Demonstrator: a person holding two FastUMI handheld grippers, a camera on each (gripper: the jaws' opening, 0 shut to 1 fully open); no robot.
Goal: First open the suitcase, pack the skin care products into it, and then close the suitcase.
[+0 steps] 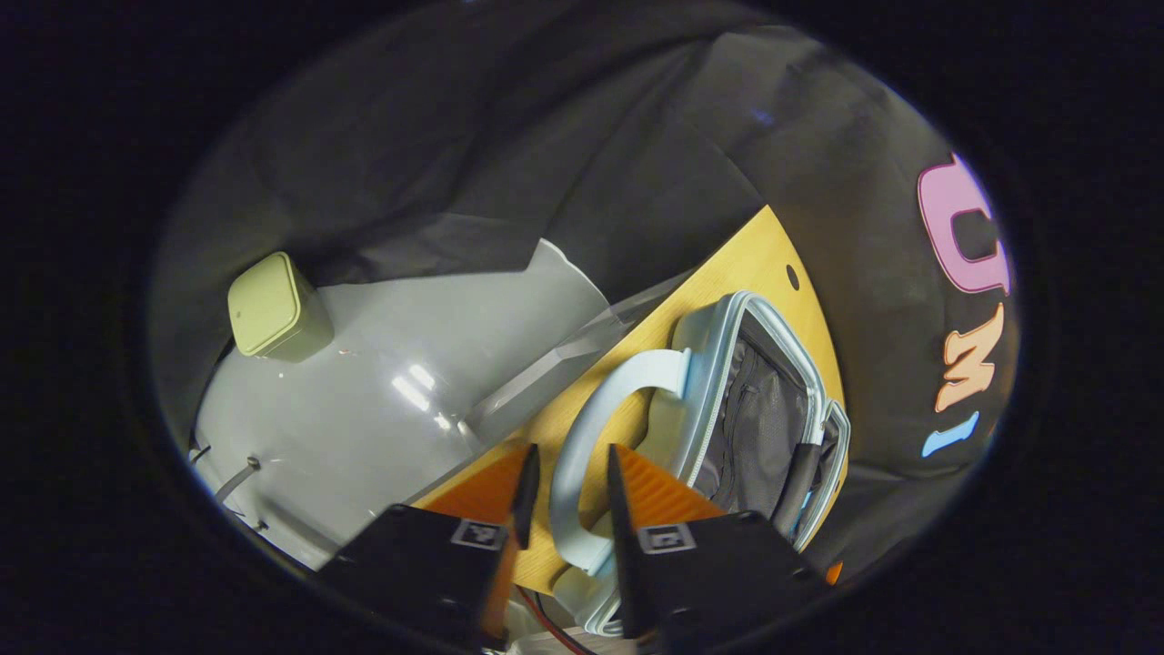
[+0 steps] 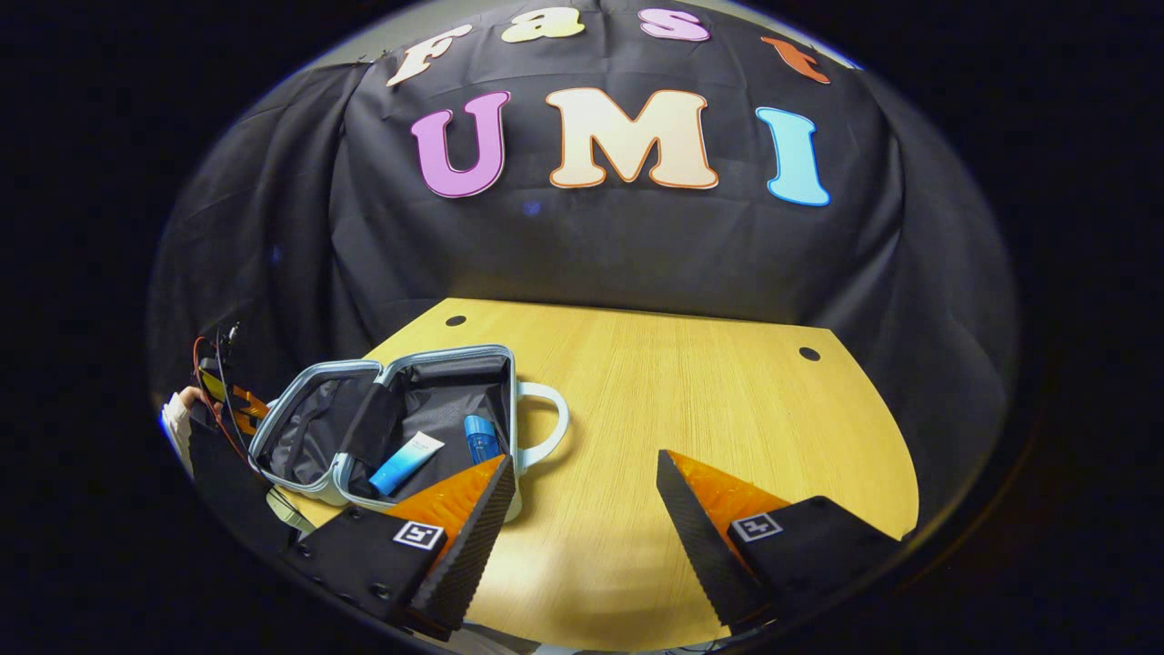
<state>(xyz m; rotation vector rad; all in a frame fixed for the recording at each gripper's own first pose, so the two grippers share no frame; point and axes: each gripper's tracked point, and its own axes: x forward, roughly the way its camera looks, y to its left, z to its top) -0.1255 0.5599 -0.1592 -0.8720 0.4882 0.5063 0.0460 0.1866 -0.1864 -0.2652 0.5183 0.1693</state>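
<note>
The light blue suitcase (image 2: 382,362) lies open on the left of the wooden table (image 2: 727,409). A blue and white tube (image 2: 406,462) and a blue bottle (image 2: 479,437) lie in its dark lining. Its lid (image 1: 727,364) shows mesh lining in the left gripper view. My left gripper (image 1: 571,473) has its fingers narrowly apart on either side of the lid's handle (image 1: 618,382), with slivers of table showing between. The left gripper (image 2: 245,403) also appears at the case's far side, held by a hand (image 2: 185,398). Open and holding nothing, my right gripper (image 2: 587,482) hovers over bare table right of the case's other handle (image 2: 550,423).
A pale green box (image 1: 273,309) stands on the grey floor (image 1: 409,364) beyond the table's edge. Black cloth walls surround the table. The table's right half is bare wood with a small hole (image 2: 809,353) near the back corner.
</note>
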